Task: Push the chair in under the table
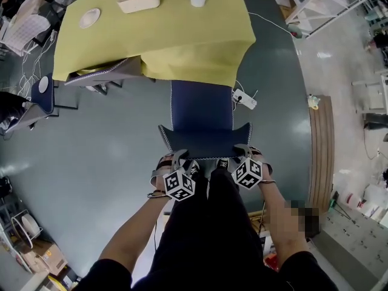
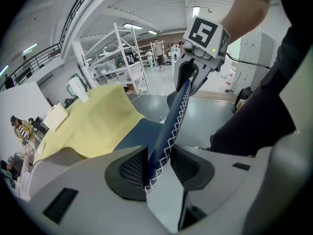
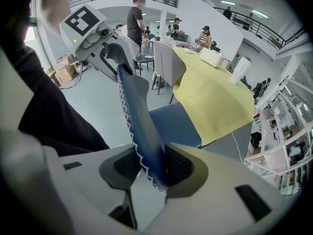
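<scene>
L hand-held gripper (image 1: pixel 174 158) & R hand-held gripper (image 1: pixel 244 152) each pinch chair (image 1: pixel 202 117) backrest top edge; seat partly under yellow-clothed worktop (image 1: pixel 182 38).

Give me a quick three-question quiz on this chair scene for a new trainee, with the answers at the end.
1. True or false: the left gripper and the right gripper are both clamped on the chair at the top edge of its backrest.
2. Multiple choice: where does the chair stand?
A) pushed fully under the table
B) upright, mostly out in front of the table
C) tipped over on its side
3. Fill in the blank: the cloth draped over the table is ___ in colour.

Key: 1 true; 2 B; 3 yellow.
</scene>
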`<action>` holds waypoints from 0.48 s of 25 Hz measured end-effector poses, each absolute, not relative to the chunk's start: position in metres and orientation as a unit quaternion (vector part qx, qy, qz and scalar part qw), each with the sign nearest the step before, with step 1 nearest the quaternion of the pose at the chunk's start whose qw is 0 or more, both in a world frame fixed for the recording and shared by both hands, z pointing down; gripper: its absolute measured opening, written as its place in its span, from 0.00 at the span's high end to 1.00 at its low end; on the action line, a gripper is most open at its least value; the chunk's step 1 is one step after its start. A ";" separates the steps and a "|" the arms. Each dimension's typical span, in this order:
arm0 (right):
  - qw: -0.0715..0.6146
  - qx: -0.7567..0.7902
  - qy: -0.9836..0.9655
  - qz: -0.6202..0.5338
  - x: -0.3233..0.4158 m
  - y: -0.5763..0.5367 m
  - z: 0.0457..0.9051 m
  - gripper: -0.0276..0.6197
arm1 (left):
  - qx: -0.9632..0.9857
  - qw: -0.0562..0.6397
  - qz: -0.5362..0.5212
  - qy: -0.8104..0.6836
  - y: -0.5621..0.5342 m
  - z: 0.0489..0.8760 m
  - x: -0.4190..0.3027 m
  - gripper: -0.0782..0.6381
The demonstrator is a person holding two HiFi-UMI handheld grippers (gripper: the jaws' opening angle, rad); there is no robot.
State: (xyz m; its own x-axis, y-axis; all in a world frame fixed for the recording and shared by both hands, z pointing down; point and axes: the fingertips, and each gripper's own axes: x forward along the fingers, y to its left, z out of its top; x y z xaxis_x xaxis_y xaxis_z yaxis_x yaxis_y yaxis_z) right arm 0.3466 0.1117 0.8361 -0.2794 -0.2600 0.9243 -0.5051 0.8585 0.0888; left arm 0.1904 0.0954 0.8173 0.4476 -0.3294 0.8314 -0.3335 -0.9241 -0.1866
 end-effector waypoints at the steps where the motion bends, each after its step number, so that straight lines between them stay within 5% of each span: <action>1: 0.549 0.244 -0.791 0.114 0.348 0.111 0.836 0.74 | 0.851 0.003 0.488 -0.195 0.095 0.818 0.192 0.68; 12: 0.543 0.241 -0.798 0.103 0.347 0.075 0.837 0.74 | 0.845 0.020 0.492 -0.211 0.063 0.819 0.191 0.68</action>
State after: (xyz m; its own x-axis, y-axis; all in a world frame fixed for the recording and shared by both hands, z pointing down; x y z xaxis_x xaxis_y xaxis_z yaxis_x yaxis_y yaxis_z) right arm 0.3473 0.0751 0.8369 -0.2937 -0.2722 0.9163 -0.4963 0.8627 0.0972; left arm 0.1910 0.0628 0.8194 0.4276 -0.3367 0.8389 -0.3752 -0.9104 -0.1742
